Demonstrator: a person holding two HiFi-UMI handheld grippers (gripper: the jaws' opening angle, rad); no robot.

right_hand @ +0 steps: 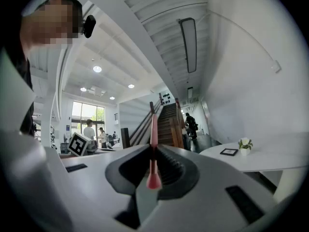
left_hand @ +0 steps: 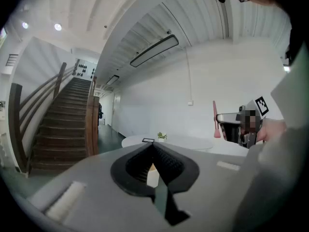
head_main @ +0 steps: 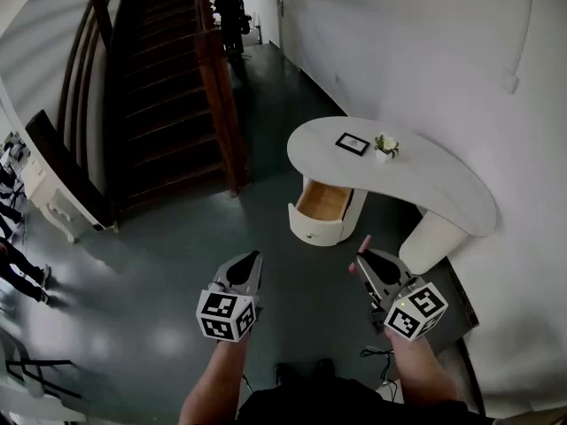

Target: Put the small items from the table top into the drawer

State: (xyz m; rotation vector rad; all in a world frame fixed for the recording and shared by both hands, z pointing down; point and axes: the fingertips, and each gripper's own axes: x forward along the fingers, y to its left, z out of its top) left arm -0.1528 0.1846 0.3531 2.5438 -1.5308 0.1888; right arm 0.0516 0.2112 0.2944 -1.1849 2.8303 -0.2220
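Right gripper (head_main: 363, 259) is closed on a slim pink stick (right_hand: 154, 129), which stands up between its jaws with the rounded lower end showing below them. What kind of item it is, I cannot tell. Left gripper (head_main: 252, 258) has its jaws together and nothing between them.

Both grippers are held in the air above the dark grey floor (head_main: 177, 264), well apart from the white curved desk (head_main: 443, 184). On the desk top I see a small black picture frame (head_main: 352, 143) lying flat, and just beside it a small white pot with a green plant (head_main: 385, 147).

Under the left end of the desk, the wooden drawer (head_main: 321, 204) is pulled open, and its inside looks empty. Beyond it a dark wooden staircase (head_main: 168, 87) goes up.

I judge the task is at an early stage: the drawer is ready, one item is in hand but not yet brought to it, and two things wait on the desk.
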